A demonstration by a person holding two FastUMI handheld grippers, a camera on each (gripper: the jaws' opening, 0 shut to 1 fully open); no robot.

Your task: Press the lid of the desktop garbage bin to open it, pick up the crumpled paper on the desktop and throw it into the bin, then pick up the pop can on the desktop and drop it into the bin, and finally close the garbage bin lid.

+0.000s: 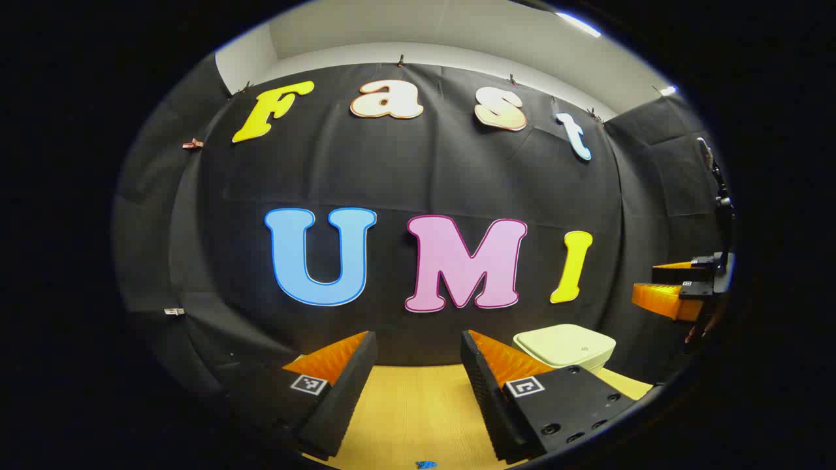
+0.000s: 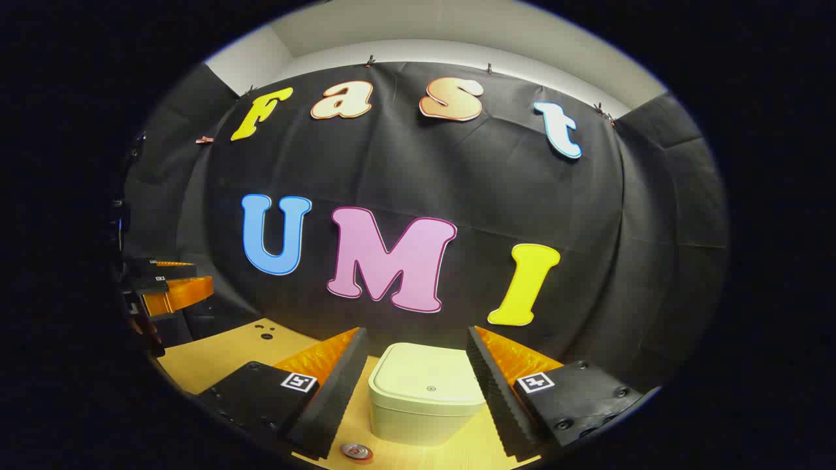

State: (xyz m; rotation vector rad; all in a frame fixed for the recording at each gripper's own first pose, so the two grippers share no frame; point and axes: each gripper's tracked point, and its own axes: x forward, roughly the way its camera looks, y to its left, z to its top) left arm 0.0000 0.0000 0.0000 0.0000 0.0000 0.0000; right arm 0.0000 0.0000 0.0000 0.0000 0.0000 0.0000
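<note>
Bin (image 2: 424, 395): pale cream, squarish with rounded corners, lid down flat with a small dot at its middle; it stands on the table near the black cloth wall, and in the right gripper view sits framed between that tool's fingers, not touched by them.
Table (image 1: 418, 405): light wood, bare in front of the left tool.
Right tool (image 2: 415, 372): fingers spread wide, held level above the table, pointing at the bin, gripping nothing.
Left tool (image 1: 418, 365): fingers spread wide, empty, held level, aimed at the wall with the bin off to its right.
Can (image 2: 356, 451): only a round metal top at the lower edge of the right gripper view, just in front of the bin.
Blue scrap (image 1: 426, 464): tiny, on the table's near edge.
</note>
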